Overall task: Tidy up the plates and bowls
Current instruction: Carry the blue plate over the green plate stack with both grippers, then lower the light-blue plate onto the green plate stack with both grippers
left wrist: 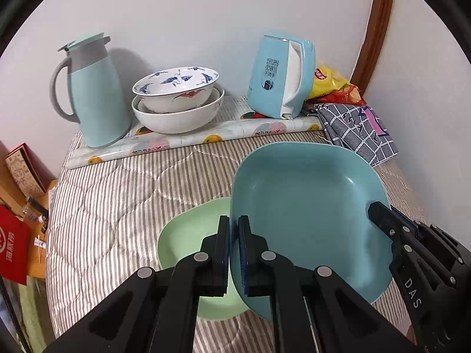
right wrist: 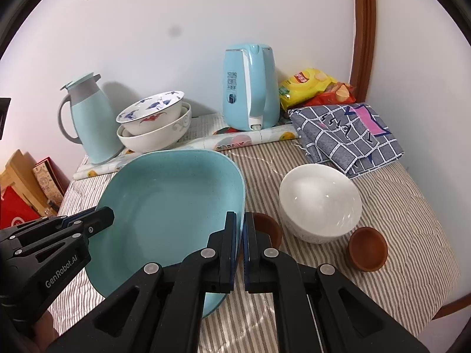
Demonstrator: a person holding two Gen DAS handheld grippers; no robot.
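Note:
A square blue plate is held between both grippers above the striped quilt. My left gripper is shut on its left rim, and it shows in the right wrist view as the left gripper. My right gripper is shut on the plate's right rim, one finger inside and one outside. A pale green plate lies on the quilt, partly under the blue one. Two stacked patterned bowls stand at the back. On the right sit a white bowl and two small brown bowls.
A light blue jug and a blue kettle stand against the wall on a rolled mat. Snack bags and a folded checked cloth fill the back right corner. Boxes lie left of the quilt.

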